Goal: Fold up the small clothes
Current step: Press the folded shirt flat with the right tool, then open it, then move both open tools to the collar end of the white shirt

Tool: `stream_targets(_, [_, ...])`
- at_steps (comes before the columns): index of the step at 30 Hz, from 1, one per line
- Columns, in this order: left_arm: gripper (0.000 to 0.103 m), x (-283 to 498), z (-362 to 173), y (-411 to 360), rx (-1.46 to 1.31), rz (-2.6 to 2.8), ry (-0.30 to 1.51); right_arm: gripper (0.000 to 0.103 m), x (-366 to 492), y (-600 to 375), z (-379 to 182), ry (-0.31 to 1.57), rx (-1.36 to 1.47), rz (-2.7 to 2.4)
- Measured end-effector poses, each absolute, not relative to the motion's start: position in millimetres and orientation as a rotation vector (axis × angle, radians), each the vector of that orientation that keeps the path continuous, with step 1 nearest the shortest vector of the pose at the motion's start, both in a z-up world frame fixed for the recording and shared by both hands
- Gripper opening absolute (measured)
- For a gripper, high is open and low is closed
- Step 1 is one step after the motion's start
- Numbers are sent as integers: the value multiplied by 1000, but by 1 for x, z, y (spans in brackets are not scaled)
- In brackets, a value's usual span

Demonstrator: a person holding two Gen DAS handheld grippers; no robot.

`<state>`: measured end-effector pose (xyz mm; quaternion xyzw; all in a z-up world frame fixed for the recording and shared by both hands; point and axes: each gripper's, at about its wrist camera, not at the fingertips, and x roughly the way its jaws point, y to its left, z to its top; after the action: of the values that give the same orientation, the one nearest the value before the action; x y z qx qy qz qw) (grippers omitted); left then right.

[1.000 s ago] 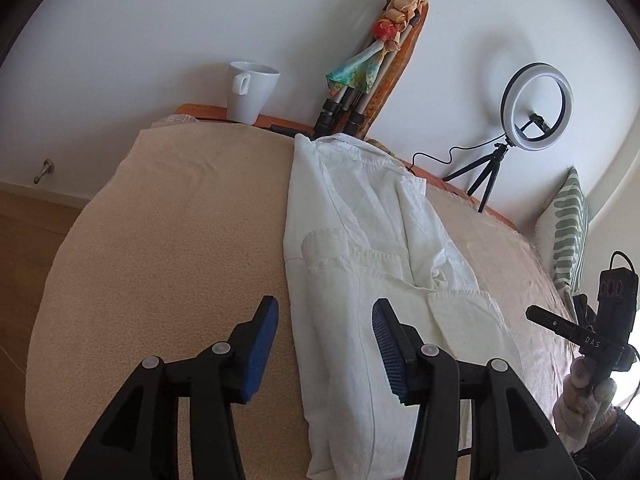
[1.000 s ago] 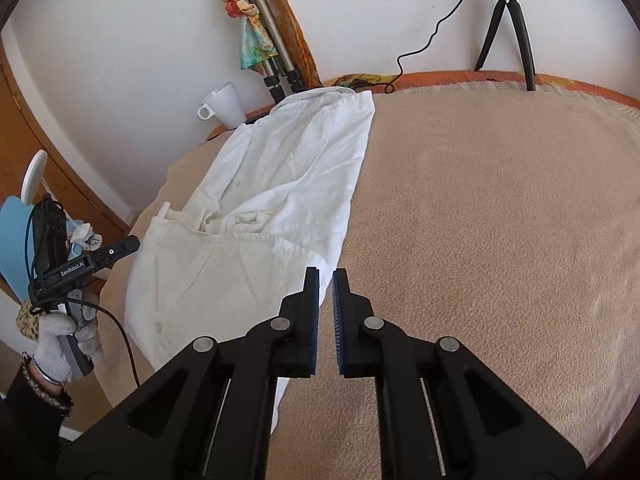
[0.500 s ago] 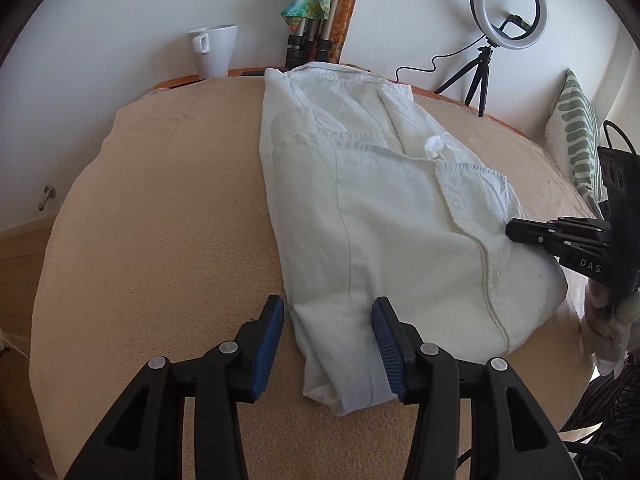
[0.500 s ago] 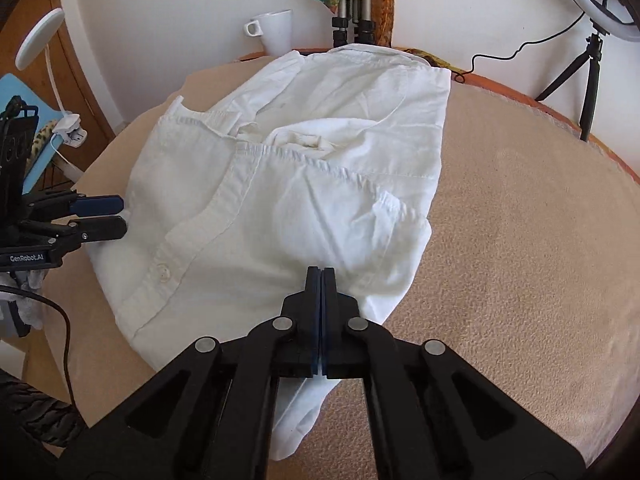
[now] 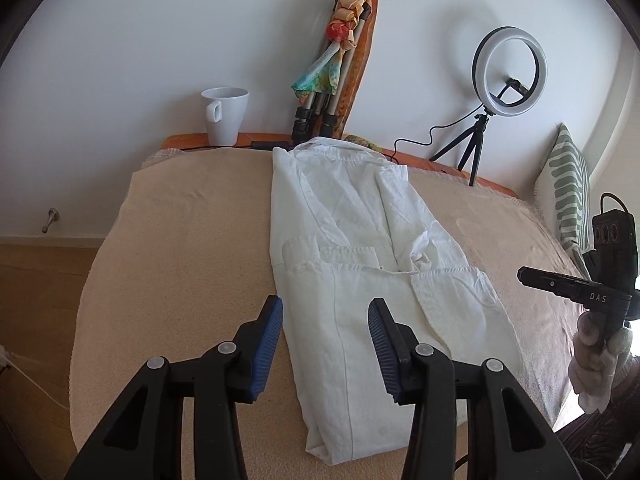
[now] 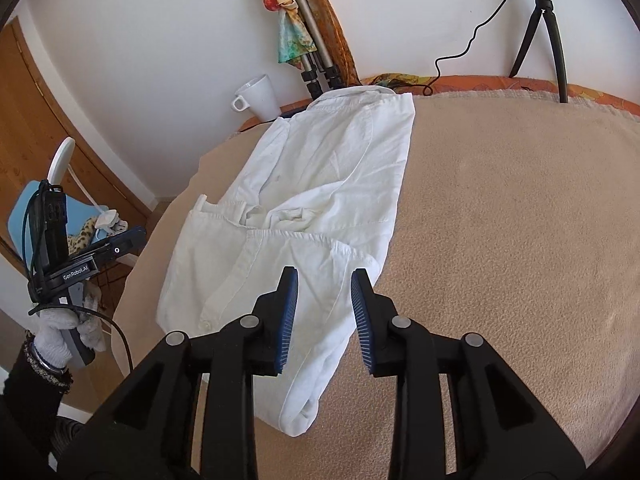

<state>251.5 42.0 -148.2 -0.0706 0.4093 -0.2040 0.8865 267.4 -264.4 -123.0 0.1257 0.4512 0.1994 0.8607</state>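
A white shirt (image 5: 360, 240) lies lengthwise on the beige blanket (image 5: 192, 240), its sides folded in and its lower part folded up over the middle. My left gripper (image 5: 325, 308) hovers above the shirt's near left edge. Its jaws are closing a little, with nothing gripped between the blue pads. In the right wrist view the same shirt (image 6: 328, 168) runs away from my right gripper (image 6: 325, 280), whose jaws are opening above the near right edge with no cloth pinched. Each gripper also shows in the other's view: the right gripper (image 5: 560, 284), the left gripper (image 6: 116, 246), both in gloved hands.
Along the wall behind the bed stand a white mug (image 5: 224, 116), a folded tripod with a coloured scarf (image 5: 332, 80) and a ring light on a small tripod (image 5: 508, 72). A striped pillow (image 5: 570, 196) lies far right. A wooden door (image 6: 36, 120) is at the left.
The right gripper was shut and is now parted. Half a second ago both grippers were low over the shirt's near end; both have since drawn back up. The shirt lies as before.
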Motion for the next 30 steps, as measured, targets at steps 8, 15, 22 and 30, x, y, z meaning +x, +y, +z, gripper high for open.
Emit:
stream_targets(8, [47,283,-202,31,-91,-408,965,29,299,-208,-137,992,136,487])
stream_targets(15, [50,317,-200,54,-182,-459,944,29,336,-234,-173,1153,233,503])
stream_targets(22, [29,395,-198,50,-201,-473,924,29,377,-274,-157,1064,346,478])
stream_targets(30, [17,448,-216,15,-42,-466,950,29,435,-251,-178,1093,293,474])
